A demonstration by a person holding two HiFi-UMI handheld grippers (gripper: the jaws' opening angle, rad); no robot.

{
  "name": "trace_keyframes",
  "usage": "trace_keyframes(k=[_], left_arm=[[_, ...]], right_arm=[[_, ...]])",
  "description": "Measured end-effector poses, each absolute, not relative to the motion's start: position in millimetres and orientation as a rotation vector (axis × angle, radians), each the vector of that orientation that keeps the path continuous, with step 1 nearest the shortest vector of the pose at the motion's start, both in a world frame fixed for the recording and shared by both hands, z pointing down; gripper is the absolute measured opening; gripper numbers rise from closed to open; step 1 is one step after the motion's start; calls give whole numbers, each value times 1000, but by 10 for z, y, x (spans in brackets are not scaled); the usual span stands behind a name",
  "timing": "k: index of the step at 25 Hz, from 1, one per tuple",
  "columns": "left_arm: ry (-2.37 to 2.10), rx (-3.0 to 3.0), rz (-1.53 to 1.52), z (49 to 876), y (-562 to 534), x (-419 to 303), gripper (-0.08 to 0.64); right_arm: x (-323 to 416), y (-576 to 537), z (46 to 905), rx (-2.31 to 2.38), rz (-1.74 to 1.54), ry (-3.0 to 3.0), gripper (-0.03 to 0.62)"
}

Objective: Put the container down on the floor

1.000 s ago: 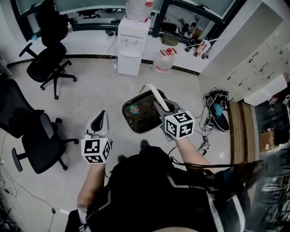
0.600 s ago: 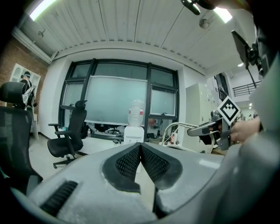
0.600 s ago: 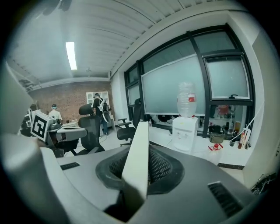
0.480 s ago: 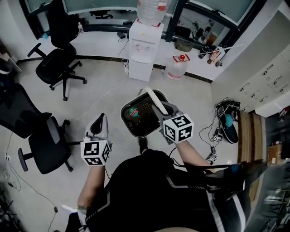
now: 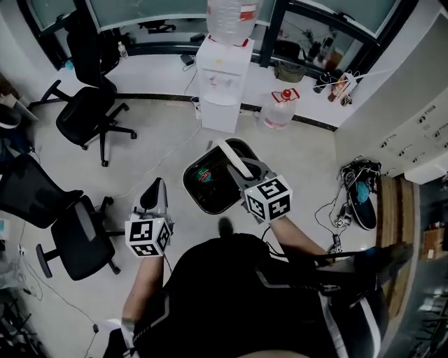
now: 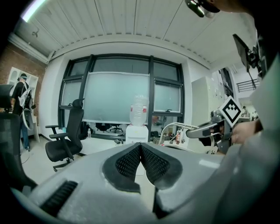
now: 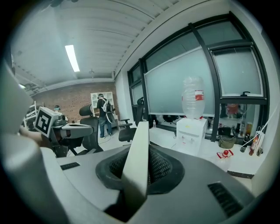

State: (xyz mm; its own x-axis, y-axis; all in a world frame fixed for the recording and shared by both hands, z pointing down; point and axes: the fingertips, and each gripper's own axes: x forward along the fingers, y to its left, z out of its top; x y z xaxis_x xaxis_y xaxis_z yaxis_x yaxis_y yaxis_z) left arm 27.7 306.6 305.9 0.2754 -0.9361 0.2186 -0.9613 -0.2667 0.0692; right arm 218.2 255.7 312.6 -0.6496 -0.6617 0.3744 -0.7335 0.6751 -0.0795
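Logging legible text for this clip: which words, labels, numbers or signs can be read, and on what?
Nothing reads clearly.
Red label on the water bottle: too blurred.
Round label inside the container: too small.
Marker cubes: square patterns only, no words.

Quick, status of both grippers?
Left gripper: shut, empty.
Right gripper: shut on the white curved handle of the dark grey-rimmed container.
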Motion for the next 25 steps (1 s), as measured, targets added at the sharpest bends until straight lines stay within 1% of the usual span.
trace_keyframes(k=[11,18,25], left_arm=[[-1822,2302,276,3084,2404,562,11],[-1843,2265,274,3140,2110,715,11],[-1848,2243,288,3216,1927,634,11]], right_arm=[[2409,1846,3283,1023,341,-2601,66],[2481,1523,3362,964,356,-2618,66],[2391,1271,3371,951,353,-2623,66]])
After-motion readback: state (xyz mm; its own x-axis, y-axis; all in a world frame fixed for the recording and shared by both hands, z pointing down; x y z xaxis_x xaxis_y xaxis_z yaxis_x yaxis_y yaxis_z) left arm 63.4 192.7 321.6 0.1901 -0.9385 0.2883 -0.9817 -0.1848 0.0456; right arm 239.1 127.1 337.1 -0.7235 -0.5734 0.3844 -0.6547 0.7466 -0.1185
